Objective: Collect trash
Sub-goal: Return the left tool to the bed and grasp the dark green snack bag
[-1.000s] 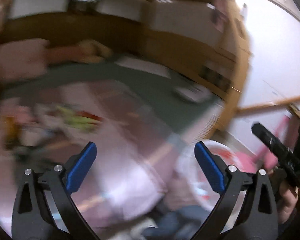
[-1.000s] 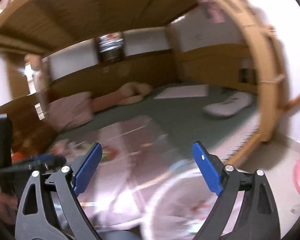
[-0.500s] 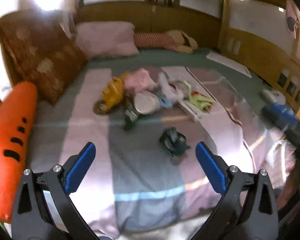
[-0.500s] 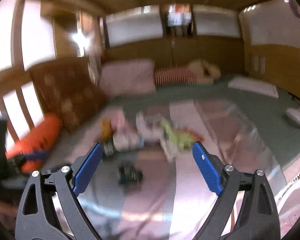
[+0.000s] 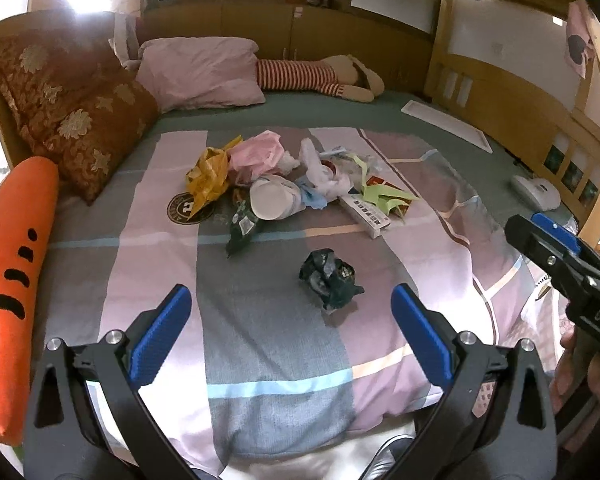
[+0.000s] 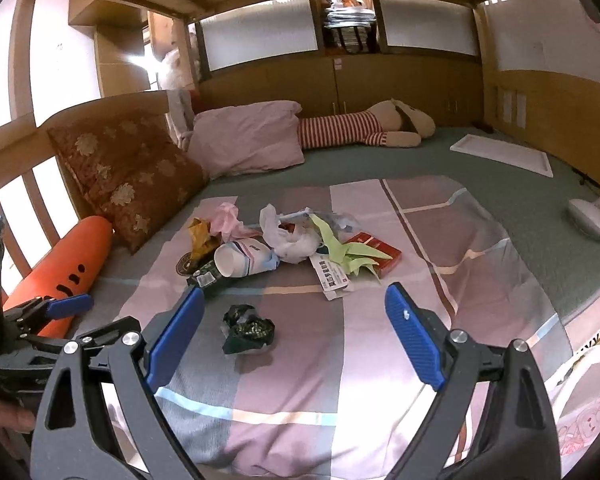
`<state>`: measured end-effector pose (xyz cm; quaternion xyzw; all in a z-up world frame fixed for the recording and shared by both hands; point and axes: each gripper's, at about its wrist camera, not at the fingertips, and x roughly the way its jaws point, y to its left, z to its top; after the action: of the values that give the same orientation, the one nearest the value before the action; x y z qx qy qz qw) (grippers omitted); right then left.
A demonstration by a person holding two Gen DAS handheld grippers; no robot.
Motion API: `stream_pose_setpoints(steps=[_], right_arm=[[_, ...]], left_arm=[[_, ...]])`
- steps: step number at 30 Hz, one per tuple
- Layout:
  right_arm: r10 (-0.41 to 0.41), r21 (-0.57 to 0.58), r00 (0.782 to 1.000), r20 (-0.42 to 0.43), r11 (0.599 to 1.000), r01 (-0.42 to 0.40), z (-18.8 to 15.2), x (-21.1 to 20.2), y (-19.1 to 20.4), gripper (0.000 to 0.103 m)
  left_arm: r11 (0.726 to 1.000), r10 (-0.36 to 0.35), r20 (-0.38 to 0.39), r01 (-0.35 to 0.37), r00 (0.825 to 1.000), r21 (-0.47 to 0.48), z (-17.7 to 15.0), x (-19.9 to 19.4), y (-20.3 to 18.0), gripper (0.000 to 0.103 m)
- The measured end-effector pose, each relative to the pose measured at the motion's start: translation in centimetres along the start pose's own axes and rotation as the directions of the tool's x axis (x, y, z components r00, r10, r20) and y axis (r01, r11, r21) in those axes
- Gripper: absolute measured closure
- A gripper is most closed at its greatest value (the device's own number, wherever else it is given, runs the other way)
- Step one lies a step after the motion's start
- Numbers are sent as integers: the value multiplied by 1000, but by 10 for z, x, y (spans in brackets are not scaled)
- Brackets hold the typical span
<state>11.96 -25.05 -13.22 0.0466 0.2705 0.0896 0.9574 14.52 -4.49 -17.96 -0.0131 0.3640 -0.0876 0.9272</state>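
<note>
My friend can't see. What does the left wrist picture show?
The open left gripper hovers over a patchwork blanket, with a dark crumpled wrapper just ahead. Farther back lies a trash pile; an orange carrot pillow lies at the left.

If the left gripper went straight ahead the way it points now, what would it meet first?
Most likely the dark crumpled wrapper, lying alone on the blanket between the open left gripper fingers and short of the trash pile. Depth is uncertain; it might touch blanket first.
</note>
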Motion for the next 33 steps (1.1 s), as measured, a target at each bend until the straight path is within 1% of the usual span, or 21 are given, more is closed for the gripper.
stream_pose_setpoints(steps=[4, 8, 17, 22, 24, 27, 31, 33], right_arm=[[0, 2, 1000, -1, 1000, 0, 0, 1, -1, 13], [1, 3, 1000, -8, 1000, -1, -3, 3, 0, 13], [0, 2, 1000, -19, 1000, 1, -4, 7, 3, 13], [-18, 5, 1000, -21, 1000, 18, -1, 12, -2, 13], [-26, 23, 999, -27, 999, 27, 8, 20, -12, 13], [-19, 109, 999, -45, 994, 23, 24, 42, -39, 13], [-59, 145, 994, -87, 987, 71, 47, 93, -72, 13], [-54, 167, 990, -130, 983, 75, 51, 126, -86, 13]], left_arm=[[1000, -9, -14, 9, 1000, -8, 1, 3, 0, 4], [1000, -7, -17, 7, 1000, 8, 0, 4, -3, 4], [1000, -9, -22, 9, 1000, 6, -1, 6, -6, 4], [1000, -15, -46, 16, 999, 10, 0, 16, -12, 4], [999, -40, -76, 41, 996, 4, 3, 28, -17, 4], [999, -51, -105, 53, 993, 13, 8, 46, -26, 4], [999, -44, -142, 48, 989, 21, 17, 82, -38, 4], [999, -45, -158, 49, 986, 20, 20, 98, -44, 4]])
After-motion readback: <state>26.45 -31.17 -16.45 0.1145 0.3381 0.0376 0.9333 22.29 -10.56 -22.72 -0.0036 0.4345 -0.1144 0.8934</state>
